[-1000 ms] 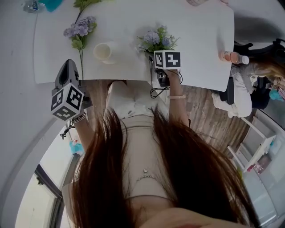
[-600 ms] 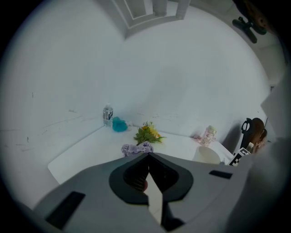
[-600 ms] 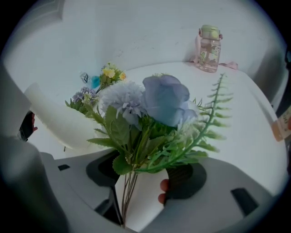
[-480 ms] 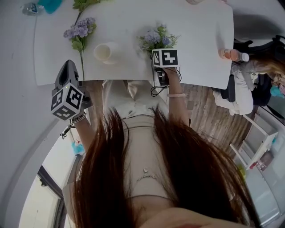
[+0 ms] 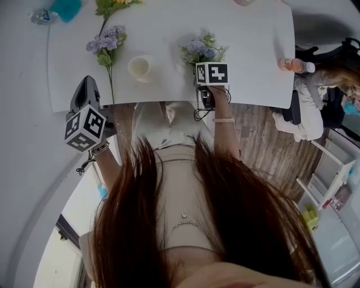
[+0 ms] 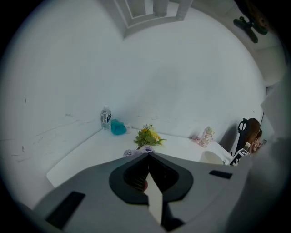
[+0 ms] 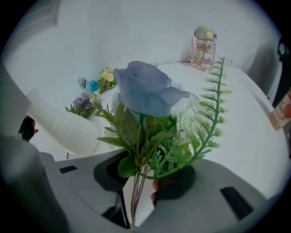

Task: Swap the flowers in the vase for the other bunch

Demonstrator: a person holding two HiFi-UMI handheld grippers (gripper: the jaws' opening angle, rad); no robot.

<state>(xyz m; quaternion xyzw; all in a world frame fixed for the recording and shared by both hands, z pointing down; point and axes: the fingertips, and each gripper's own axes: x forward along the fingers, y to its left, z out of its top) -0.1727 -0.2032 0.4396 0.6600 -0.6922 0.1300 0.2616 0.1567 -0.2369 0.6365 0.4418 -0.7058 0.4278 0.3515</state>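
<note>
Across head view: white worktop point(image 5: 253, 50) carries vase point(image 5: 139, 67), empty; purple bunch point(image 5: 107, 42) lies just left of it. Blue bunch point(image 5: 201, 49) sits right of vase, at right gripper point(image 5: 205, 84). Left gripper point(image 5: 86, 90) hangs off worktop's near edge.
Left gripper view: left fingers point(image 6: 91, 182) pressed together, nothing between.
Right gripper view: right fingers point(image 7: 209, 173) have just been closing. Blue bunch's stems stand between them, against one finger, with narrow gap to the other.

The right half of the table point(image 5: 253, 39) lies bare, an open passage between the blue bunch point(image 5: 201, 49) and a pink bottle point(image 5: 292, 65) at the edge. Leftward, the vase point(image 5: 139, 67) stands near a lying purple bunch point(image 5: 107, 41), leaving a narrow lane. A yellow bunch point(image 5: 109, 4) crowds the far corner.
</note>
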